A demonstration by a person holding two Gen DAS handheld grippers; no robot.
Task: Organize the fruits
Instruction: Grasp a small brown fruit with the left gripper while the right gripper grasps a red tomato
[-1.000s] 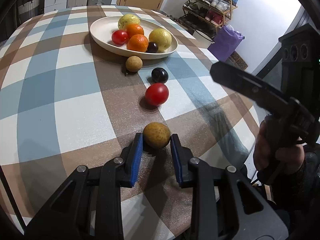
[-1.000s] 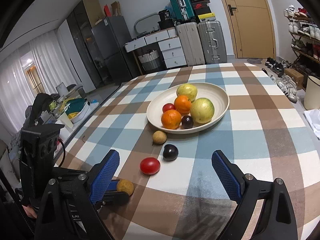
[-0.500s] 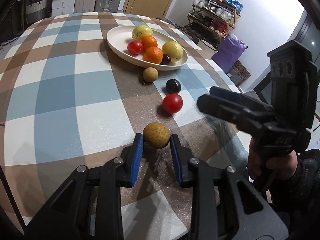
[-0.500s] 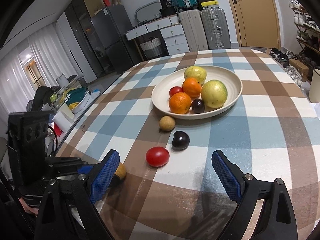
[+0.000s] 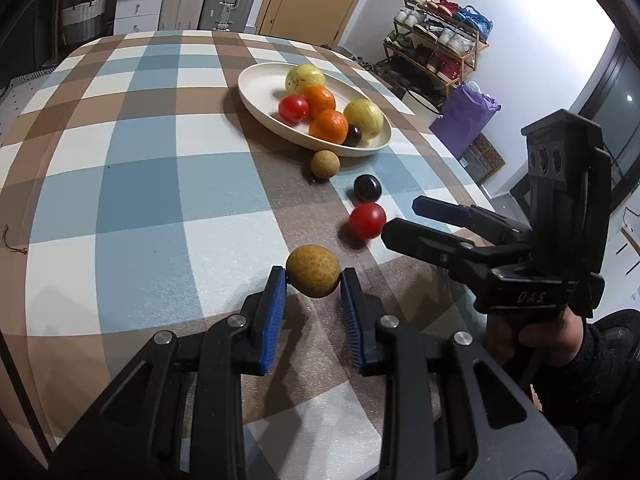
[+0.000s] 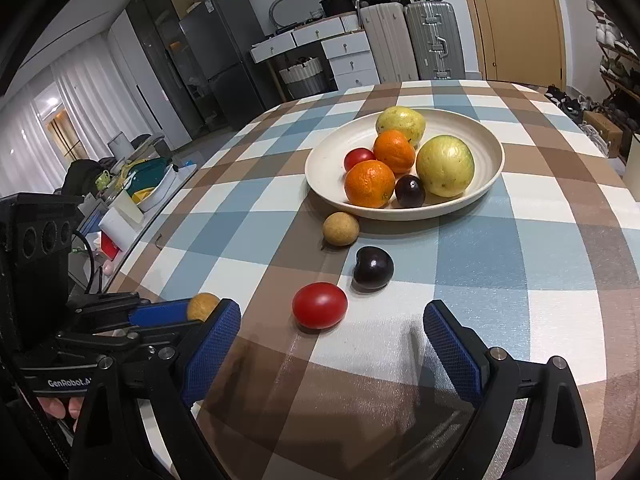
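My left gripper (image 5: 313, 280) is shut on a small brown fruit (image 5: 313, 271) and holds it above the checked tablecloth; the fruit also shows in the right wrist view (image 6: 202, 306). My right gripper (image 6: 332, 334) is open and empty, low over the table just short of a red tomato (image 6: 319, 305). Beyond the tomato lie a dark plum (image 6: 373, 267) and a second brown fruit (image 6: 340, 228). A cream plate (image 6: 328, 160) holds two oranges, two yellow-green fruits, a tomato and a plum. In the left wrist view the right gripper (image 5: 404, 216) reaches in beside the tomato (image 5: 367, 220).
The table edge runs close to me on the near and right sides (image 5: 460, 168). A shoe rack (image 5: 436, 52) and purple bag (image 5: 464, 116) stand beyond the table's right side. Suitcases (image 6: 408, 40) and drawers stand behind the table.
My left gripper has lifted the brown fruit off the cloth and swung right. My right gripper has moved forward and lower, closer to the red tomato.
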